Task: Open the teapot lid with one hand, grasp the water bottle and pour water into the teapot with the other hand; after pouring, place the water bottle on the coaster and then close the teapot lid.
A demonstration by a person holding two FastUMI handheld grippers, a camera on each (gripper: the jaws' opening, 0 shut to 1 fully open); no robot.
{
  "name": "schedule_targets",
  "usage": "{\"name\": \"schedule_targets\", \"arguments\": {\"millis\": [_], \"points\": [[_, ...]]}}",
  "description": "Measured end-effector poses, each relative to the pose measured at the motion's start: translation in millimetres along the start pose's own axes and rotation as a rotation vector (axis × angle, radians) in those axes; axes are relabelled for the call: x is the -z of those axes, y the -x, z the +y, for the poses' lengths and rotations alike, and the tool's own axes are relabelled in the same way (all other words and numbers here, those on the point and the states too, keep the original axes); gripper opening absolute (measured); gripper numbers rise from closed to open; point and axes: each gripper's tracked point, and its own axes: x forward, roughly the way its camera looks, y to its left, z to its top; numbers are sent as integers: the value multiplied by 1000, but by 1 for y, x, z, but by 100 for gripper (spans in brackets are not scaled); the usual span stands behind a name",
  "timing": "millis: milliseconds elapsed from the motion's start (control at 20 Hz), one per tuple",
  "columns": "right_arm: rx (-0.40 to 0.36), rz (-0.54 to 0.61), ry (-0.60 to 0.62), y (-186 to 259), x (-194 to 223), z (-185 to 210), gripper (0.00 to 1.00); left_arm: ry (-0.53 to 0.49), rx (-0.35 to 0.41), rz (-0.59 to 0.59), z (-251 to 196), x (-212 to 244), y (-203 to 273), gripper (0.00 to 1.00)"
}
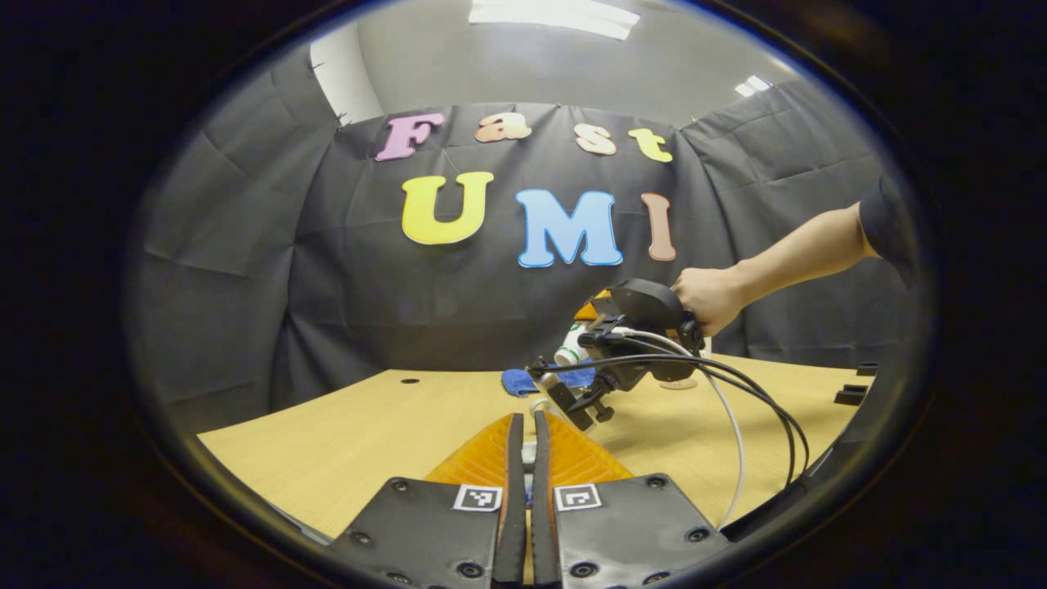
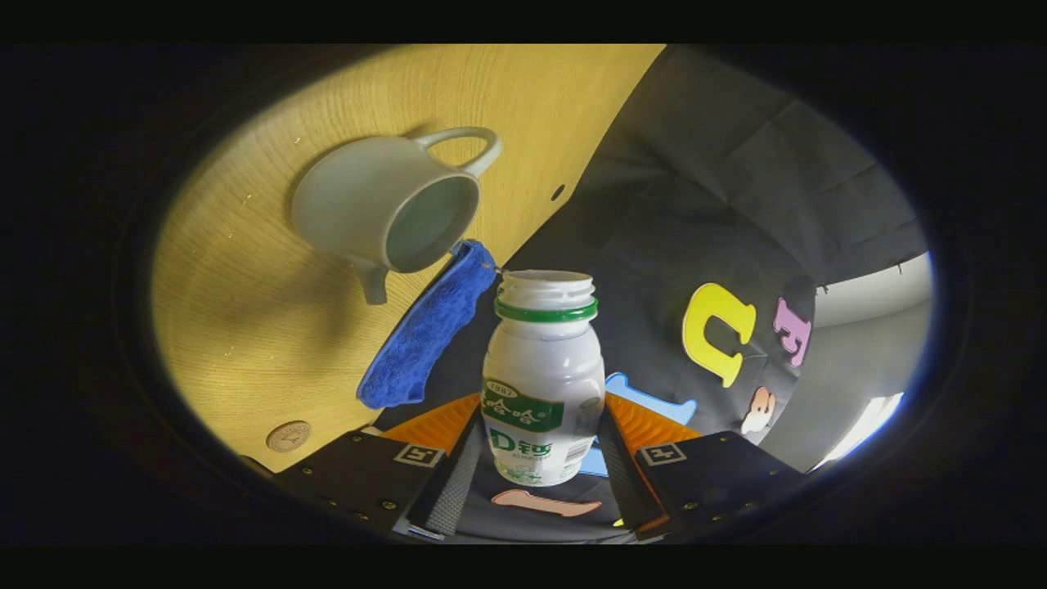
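Left gripper (image 1: 523, 425): fingers nearly together, only a thin slit between them. A small pale thing sits in that slit near the tips; can't tell if it's the teapot lid, or whether both fingers actually press on it. Wooden table (image 1: 352, 433) spreads out under and ahead of the fingers.

Ahead and right of the left fingertips: the right gripper (image 1: 564, 393), held by a hand (image 1: 710, 298) coming in from the right, raised over the table and tilted, cables drooping from its body. A bit of the water bottle (image 1: 570, 348) peeks out beyond it. Blue cloth (image 1: 523, 381) lies on the table just past it.

Right gripper view, left to right:
- Small round coaster (image 2: 288, 435) on the table, low and left of the fingers.
- Teapot (image 2: 393, 214) up and left of the fingertips, lid off, mouth open toward the camera, handle on the far side, spout on the near side. Well apart from the bottle.
- Blue cloth between the teapot and the left finger, just beside the bottle.
- Water bottle clamped between both fingers, uncapped, green ring under the threaded neck, neck pointing away past the fingertips.

Table runs steeply slanted in this view, so the gripper is tilted.
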Motion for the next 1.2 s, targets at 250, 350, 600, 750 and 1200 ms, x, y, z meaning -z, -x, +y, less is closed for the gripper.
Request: {"name": "schedule_targets", "arguments": {"millis": [250,350,600,750,1200], "points": [[-24,-13,-27,1,-8,19,72,0,-2,6,0,1,-2,13],[-31,-19,-67,3,-10,22,72,0,-1,9,-1,2,-3,13],[-75,-17,-262,5,-13,41,72,14,3,32,-4,10,-8,13],[-92,-21,-441,10,-14,48,72,28,25,46,-14,14,-14,13],[-118,68,-1269,42,7,52,72,81,73,26,-28,-9,-54,13]]}}
